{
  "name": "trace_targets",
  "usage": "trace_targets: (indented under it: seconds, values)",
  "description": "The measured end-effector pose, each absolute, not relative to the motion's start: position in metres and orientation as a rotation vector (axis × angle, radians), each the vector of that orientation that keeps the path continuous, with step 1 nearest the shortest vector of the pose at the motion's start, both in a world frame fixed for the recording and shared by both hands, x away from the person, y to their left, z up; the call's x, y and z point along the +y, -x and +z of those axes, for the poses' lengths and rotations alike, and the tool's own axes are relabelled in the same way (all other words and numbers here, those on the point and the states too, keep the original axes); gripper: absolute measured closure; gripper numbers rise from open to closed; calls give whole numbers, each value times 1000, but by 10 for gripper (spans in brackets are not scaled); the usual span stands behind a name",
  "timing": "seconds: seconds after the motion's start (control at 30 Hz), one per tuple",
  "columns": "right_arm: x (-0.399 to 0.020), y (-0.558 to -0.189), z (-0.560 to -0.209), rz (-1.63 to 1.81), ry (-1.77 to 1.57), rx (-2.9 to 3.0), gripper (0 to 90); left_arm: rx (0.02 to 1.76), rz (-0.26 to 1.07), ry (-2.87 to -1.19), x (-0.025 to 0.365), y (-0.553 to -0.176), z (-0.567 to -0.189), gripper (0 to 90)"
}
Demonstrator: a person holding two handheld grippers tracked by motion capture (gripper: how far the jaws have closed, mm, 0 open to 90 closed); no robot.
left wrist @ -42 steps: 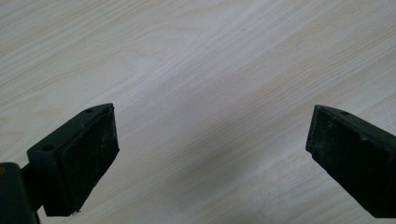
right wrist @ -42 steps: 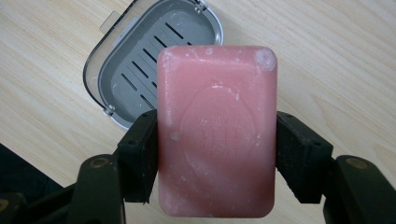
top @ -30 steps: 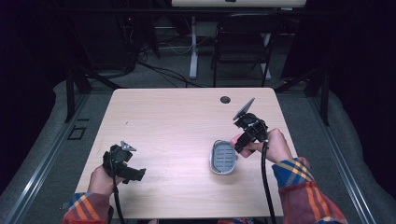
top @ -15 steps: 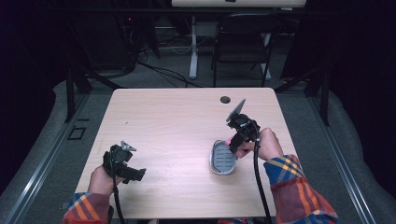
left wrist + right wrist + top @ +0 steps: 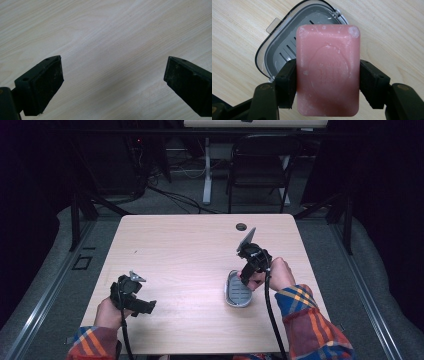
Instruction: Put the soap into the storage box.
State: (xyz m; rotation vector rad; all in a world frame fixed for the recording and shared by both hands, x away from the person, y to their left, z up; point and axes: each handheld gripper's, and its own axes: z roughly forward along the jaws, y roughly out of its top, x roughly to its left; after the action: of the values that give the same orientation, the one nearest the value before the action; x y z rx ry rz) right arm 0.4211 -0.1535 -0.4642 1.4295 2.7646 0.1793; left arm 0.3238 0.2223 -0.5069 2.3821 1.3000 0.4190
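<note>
**A:** Right side first: the right gripper (image 5: 328, 75) has its jaws clamped on the long sides of a pink bar of soap (image 5: 327, 70), one black pad pressed against each edge. The bar faces the camera flat, with an oval stamp on it that reads too faintly to make out.

**B:** And right behind it, the soap dish (image 5: 277, 47). Grey, rounded corners, slotted floor, a small tab sticking out from one edge. The bar covers a good part of it in the right gripper view, held above the dish rather than lying in it.

**A:** From the high view, that dish (image 5: 237, 289) sits on the tabletop (image 5: 190, 245) toward its right half, and the right gripper (image 5: 248, 275) hangs just over its far end, the hand (image 5: 277, 274) wrapped around the handle, plaid sleeve (image 5: 305, 320) trailing back.

**B:** Over on the other side?

**A:** The left gripper (image 5: 145, 306) is down near the front left of the tabletop, well apart from the dish. Its own camera shows the jaws spread wide, bare pale wood grain (image 5: 112, 50) between them, nothing pinched.

**B:** Anything else on the surface?

**A:** A small dark round cable hole (image 5: 241, 226) near the far edge. Beyond the tabletop, a black chair (image 5: 260, 165) stands on the floor.
</note>
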Motion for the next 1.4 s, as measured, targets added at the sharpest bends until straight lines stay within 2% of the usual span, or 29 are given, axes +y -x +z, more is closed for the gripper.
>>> trace_targets:
  seconds: [0.67,1.4]
  values:
    - [-133,-427,-473,78,-1395,2758,372,1293,420,-2383,222,-324,-507,24]
    - [-116,-430,-488,18,-1507,2719,370,1285,420,-2382,221,-324,-507,24]
